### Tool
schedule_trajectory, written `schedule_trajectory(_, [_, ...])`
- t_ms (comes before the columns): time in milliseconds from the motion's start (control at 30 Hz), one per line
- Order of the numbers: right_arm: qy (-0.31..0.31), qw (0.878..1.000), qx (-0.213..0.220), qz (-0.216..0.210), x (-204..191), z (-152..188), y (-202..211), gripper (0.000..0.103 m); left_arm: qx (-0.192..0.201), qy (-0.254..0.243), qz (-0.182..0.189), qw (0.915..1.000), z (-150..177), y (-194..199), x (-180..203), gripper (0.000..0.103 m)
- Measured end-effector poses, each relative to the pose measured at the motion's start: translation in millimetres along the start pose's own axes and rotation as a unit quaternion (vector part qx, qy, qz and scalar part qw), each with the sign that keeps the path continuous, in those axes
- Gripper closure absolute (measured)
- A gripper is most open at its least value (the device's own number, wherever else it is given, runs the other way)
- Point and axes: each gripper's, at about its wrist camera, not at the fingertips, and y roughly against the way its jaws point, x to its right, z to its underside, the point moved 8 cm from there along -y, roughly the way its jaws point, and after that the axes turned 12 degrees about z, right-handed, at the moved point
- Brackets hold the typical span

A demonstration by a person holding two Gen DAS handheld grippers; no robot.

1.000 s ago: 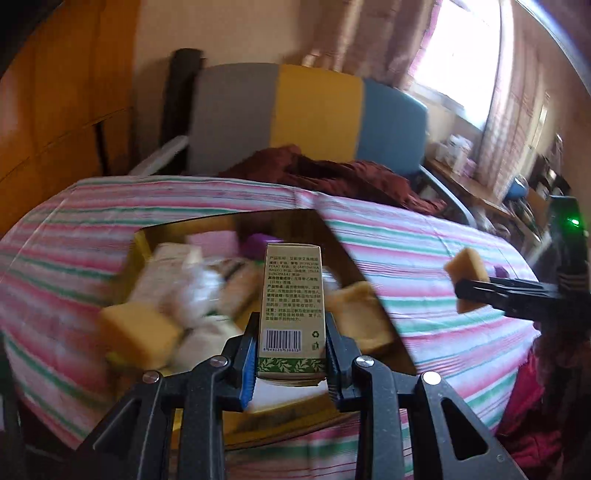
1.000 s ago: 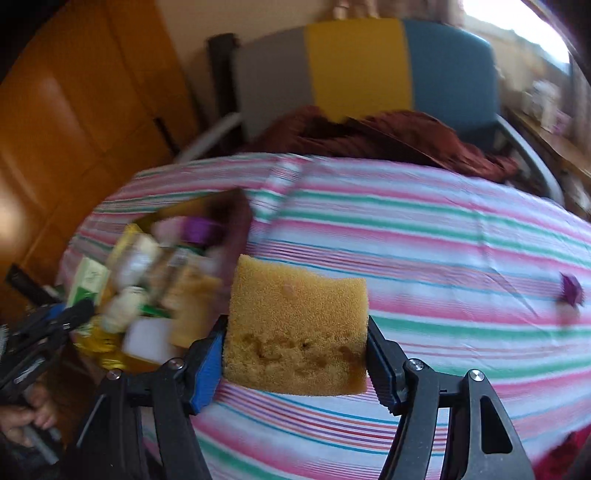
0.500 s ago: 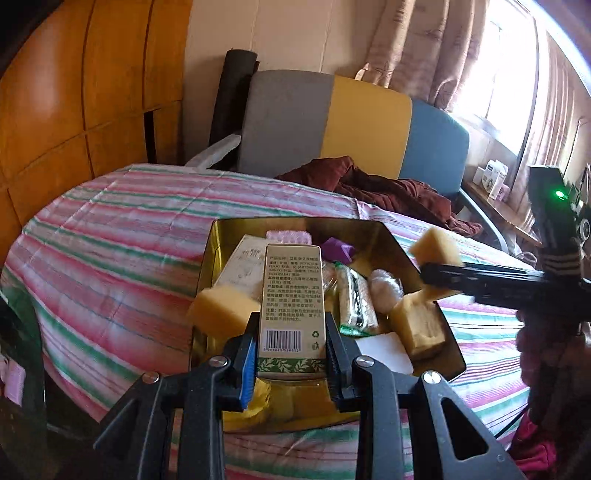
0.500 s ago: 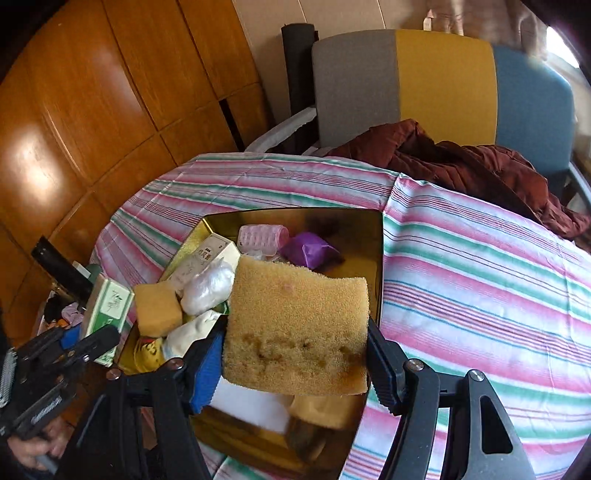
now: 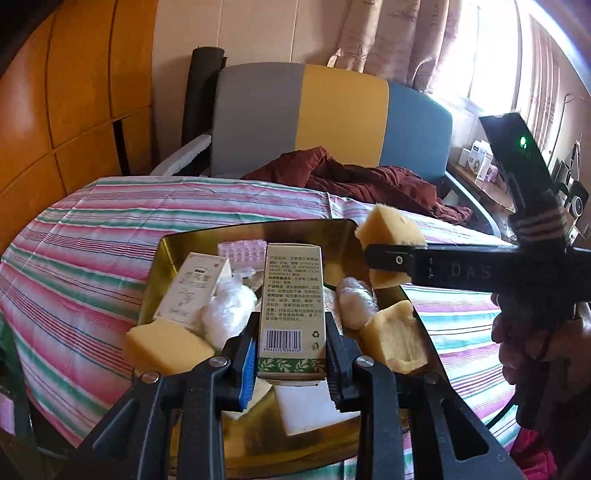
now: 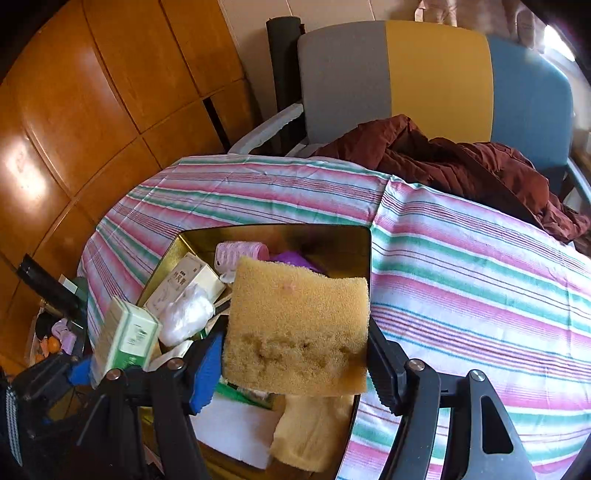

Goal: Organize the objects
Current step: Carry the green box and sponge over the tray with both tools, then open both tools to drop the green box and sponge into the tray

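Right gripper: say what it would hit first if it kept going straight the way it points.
Probably the clutter inside the gold tin: the right gripper, shut on the yellow sponge, points down over it. Depth is unclear.

Home room: curtains (image 5: 373, 33), striped tablecloth (image 5: 92, 236), armchair (image 5: 332, 118) (clothes draped).

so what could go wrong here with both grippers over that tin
1. The tin is already crowded with sponges, a white carton and wrapped bundles, so the box in the left gripper or the sponge in the right gripper may land on the pile and roll out.
2. Both grippers hang close together over the tin and could bump.
3. The tin sits near the table's edge on loose cloth, so a push might shift it.
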Motion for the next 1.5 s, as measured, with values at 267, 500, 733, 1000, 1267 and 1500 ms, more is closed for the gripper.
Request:
schedule_trajectory(267, [0.007,1.0,-0.002,0.0,-1,-6,-8,0.033,-0.014,0.002,-0.001,0.9999,-2,-20,-4,0.073])
schedule_trajectory(500, [0.002,1.0,-0.008,-0.002,4,-6,-15,0.033,-0.023,0.019,0.016,0.9994,-5,-35,-7,0.073])
schedule_trajectory(733, [-0.001,1.0,-0.014,-0.009,1,-9,-28,0.021,-0.025,0.049,0.031,0.998,-12,-49,-22,0.053])
schedule_trajectory(1000, [-0.03,0.999,-0.005,-0.007,6,-7,-31,0.001,-0.02,0.056,0.015,0.9981,-1,-36,-34,0.036])
schedule_trajectory(1267, [-0.039,0.999,0.01,0.009,8,12,-4,0.0,0.003,0.061,-0.043,0.9972,11,2,-48,0.036])
schedule_trajectory(1500, [-0.019,0.999,0.034,0.037,-7,36,23,0.0,0.018,0.075,-0.092,0.9927,14,31,-57,0.036])
